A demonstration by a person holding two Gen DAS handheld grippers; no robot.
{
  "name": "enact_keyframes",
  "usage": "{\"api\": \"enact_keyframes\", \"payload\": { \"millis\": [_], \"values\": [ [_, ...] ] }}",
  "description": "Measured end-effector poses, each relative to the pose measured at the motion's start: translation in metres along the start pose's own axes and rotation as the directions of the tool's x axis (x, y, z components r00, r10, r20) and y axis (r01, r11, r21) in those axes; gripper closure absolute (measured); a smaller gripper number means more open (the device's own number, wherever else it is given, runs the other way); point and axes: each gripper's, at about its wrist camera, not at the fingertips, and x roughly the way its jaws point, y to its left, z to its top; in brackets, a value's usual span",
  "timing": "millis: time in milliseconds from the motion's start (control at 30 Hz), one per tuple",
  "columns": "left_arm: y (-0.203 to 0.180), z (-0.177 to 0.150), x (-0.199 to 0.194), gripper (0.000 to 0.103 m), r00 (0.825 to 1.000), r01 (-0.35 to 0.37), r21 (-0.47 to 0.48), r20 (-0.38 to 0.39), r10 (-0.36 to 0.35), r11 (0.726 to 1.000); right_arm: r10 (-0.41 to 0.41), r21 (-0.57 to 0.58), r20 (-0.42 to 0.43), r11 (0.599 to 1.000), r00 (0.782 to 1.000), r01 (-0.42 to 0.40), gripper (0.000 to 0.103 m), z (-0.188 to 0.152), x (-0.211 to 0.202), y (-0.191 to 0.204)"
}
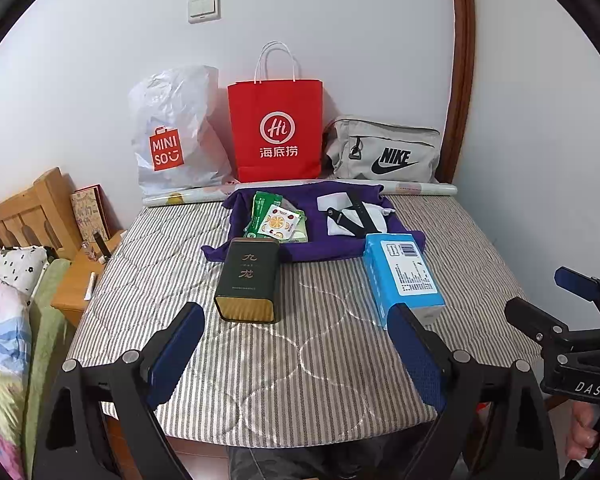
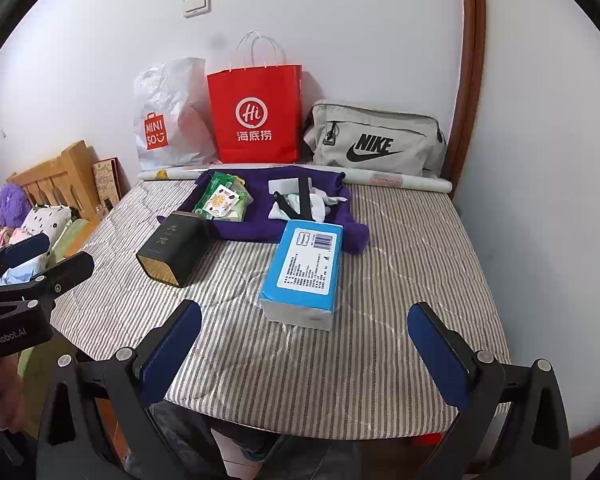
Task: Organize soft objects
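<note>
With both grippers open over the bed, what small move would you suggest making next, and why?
Probably ease the right gripper forward to the blue tissue pack: it lies nearest, just beyond those open jaws, is soft, and nothing sits on it. The left gripper is open too.

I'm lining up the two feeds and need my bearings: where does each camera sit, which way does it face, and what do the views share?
Left wrist view: sits on the left gripper, angled down across the striped mattress toward the wall; its own open fingers frame the bottom, the right gripper shows at the right edge.
Right wrist view: sits on the right gripper, same heading from further right; its open fingers show below, the left gripper at the left edge.
Shared: the dark tin, blue tissue pack, purple cloth, red bag.
</note>
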Motion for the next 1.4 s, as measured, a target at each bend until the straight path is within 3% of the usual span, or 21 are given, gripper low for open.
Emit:
{"api": "enact_keyframes", "payload": {
  "millis": [1400],
  "values": [
    [-0.0012,-0.0012,-0.0029,0.01,1.0,-0.003,0.005,0.002,0.003,1.0,0.006,-0.008,0.004,1.0,1.0,-0.006,0.001,-0.0019,-0.0027,0.0027]
  ]
}}
